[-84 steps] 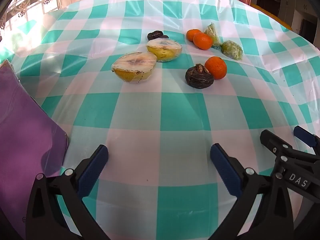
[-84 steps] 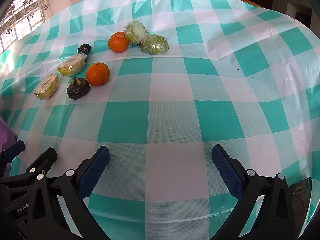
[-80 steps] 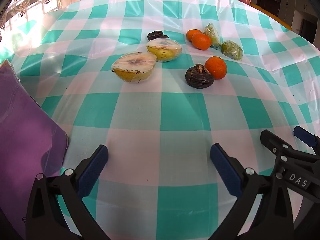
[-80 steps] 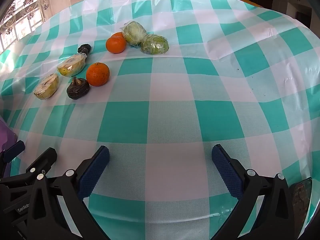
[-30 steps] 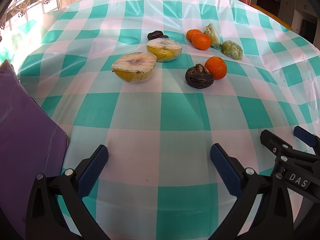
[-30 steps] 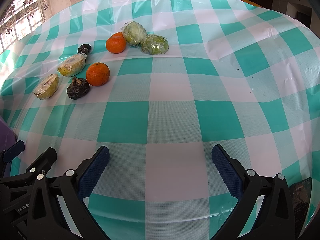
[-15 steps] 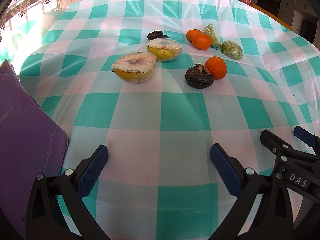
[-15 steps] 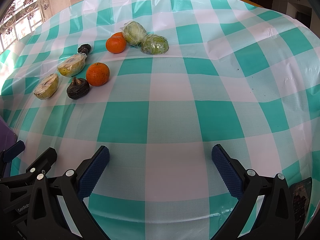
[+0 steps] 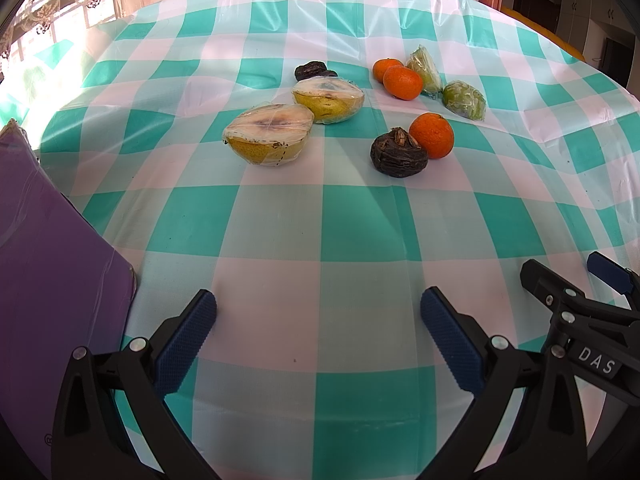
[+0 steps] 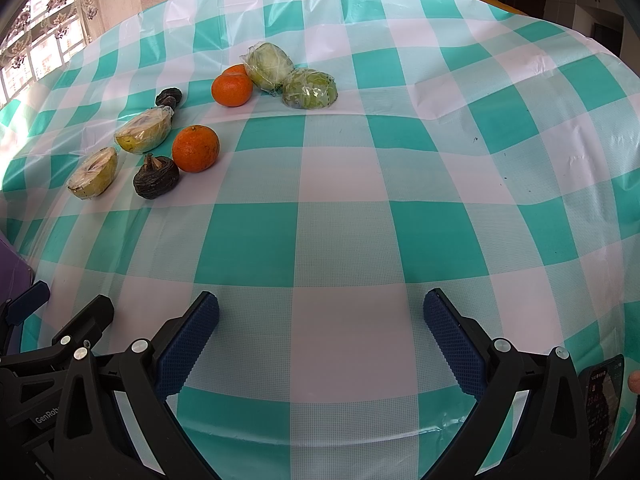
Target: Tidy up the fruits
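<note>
On a teal-and-white checked tablecloth (image 9: 320, 232) lie two wrapped pear halves (image 9: 269, 133) (image 9: 329, 97), a dark wrinkled fruit (image 9: 399, 153) touching an orange (image 9: 432, 135), two oranges behind (image 9: 402, 81), a second dark fruit (image 9: 310, 70) and two wrapped green halves (image 9: 464, 99) (image 9: 424, 65). The right wrist view shows the near orange (image 10: 196, 148), the dark fruit (image 10: 156, 177) and the green halves (image 10: 310, 89). My left gripper (image 9: 318, 320) and right gripper (image 10: 320, 320) are both open, empty, low at the near edge, far from the fruit.
A purple mat (image 9: 52, 264) lies at the left near my left gripper. The right gripper's body (image 9: 580, 320) shows beside the left one. A phone (image 10: 604, 396) sits at the lower right corner of the right wrist view.
</note>
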